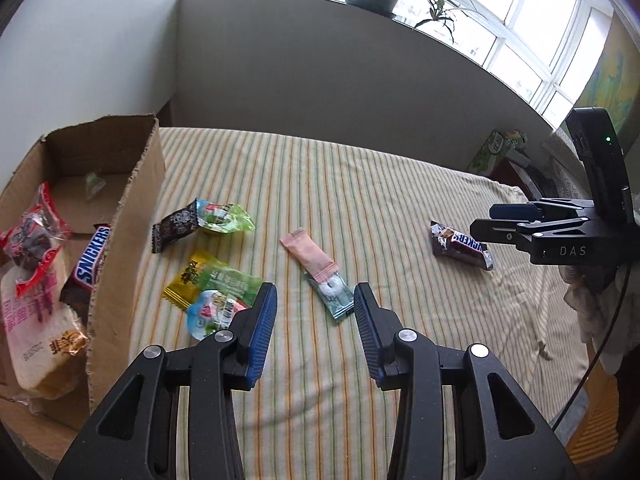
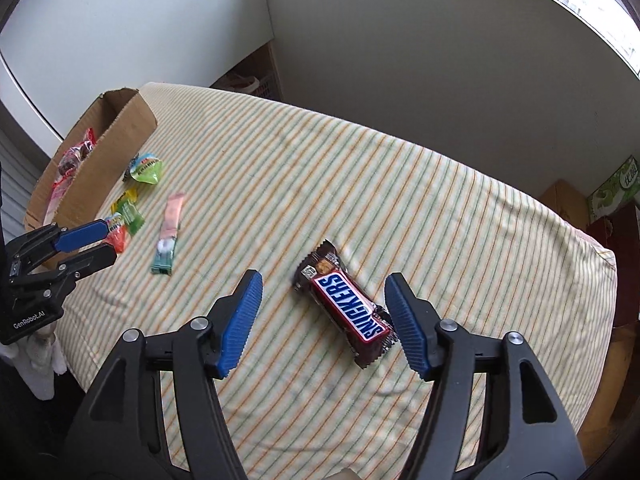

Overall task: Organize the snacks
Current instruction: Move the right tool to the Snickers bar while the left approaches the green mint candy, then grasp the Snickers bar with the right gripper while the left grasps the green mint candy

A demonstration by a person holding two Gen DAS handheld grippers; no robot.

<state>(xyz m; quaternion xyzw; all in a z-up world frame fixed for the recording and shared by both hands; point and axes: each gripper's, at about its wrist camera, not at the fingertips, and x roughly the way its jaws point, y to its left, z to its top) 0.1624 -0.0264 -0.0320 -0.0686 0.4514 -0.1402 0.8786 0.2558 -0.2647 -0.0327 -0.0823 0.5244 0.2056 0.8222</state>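
My right fingers [image 2: 322, 308] are spread wide, straddling the Snickers bar [image 2: 347, 307] lying flat on the striped counter [image 2: 360, 184]. My left fingers [image 1: 315, 312] gape empty above the mint packet [image 1: 333, 294]. The cardboard box [image 1: 132, 216] sits at nine o'clock.

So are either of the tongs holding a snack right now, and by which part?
Nothing is held. The right tongs stand open around the brown Snickers bar on the striped cloth; the left tongs are open and empty.
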